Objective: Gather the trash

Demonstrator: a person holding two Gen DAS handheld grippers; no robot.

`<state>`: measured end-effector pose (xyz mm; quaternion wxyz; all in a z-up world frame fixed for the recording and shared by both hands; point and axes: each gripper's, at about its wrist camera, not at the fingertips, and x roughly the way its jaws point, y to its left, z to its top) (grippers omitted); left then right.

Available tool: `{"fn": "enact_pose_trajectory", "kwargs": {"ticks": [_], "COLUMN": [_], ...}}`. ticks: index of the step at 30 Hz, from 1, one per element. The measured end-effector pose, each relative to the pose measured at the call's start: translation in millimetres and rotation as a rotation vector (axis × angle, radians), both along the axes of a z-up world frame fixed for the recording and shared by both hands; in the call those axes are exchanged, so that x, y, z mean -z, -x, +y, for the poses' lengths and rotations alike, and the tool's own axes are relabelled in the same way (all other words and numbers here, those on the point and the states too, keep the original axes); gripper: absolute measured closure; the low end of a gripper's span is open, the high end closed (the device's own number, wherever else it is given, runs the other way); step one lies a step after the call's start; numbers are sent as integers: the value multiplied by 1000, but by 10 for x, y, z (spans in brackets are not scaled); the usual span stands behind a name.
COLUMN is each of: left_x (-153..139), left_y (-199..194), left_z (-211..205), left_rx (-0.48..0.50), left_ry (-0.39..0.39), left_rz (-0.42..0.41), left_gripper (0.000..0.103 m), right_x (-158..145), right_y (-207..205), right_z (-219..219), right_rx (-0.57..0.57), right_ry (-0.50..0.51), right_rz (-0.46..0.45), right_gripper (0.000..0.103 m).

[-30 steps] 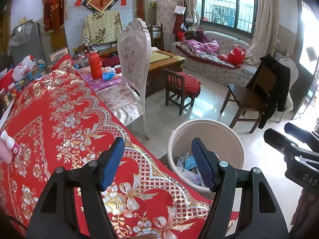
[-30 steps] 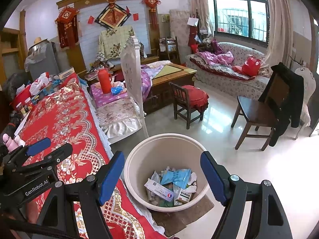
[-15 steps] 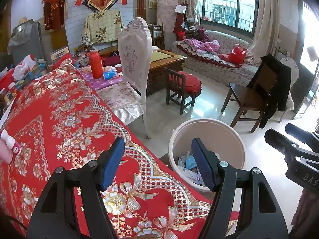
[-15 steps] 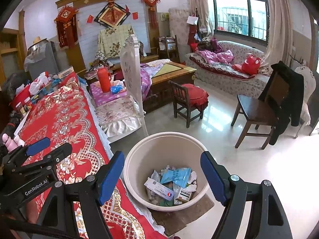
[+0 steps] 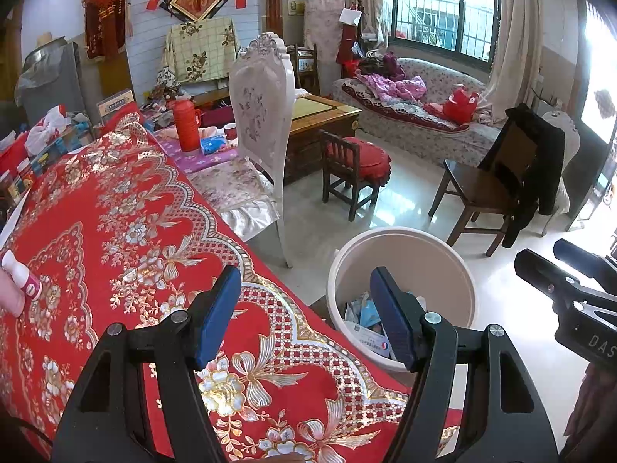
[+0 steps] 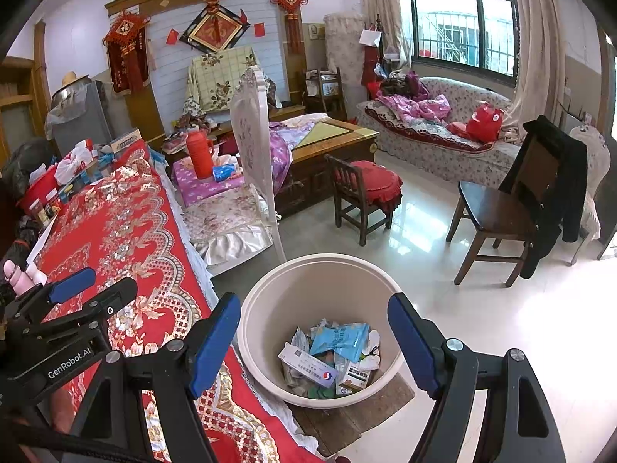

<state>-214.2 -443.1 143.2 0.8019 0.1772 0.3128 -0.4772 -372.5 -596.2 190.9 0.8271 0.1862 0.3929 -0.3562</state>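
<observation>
we hold the left tool [image 5: 304, 316] and right tool [image 6: 314, 339] open and empty, the right above the trash bucket [image 6: 270, 301] beside the tabletop [image 5: 115, 231].

Bin [image 6: 270, 308]: round, cream plastic, upright on the floor on a brown mat, just beside the edge of the red-clothed table [image 6: 127, 231]. Open top. Trash [image 6: 331, 359] in the bottom only: a light-blue wrapper on top, a white carton lying flat, small boxes and crumpled paper around them.
</observation>
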Motion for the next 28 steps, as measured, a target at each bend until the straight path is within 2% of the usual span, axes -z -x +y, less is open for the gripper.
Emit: {"fn": "enact_pose_trajectory", "kwargs": {"ticks": [24,28], "left_x": [36,69], "left_y": [-38,-119], "left_z": [7,100], "left_rx": [20,24], "left_ry": [-1,6], "left_rz": [-2,41], "left_gripper": [34,34], "right_x": [99,136], "right_y": [84,45], "right_z": [21,57], "right_rx": [4,-10], "right_ry": [-6,1], "right_rz": [13,41], "right_gripper": [26,26]}}
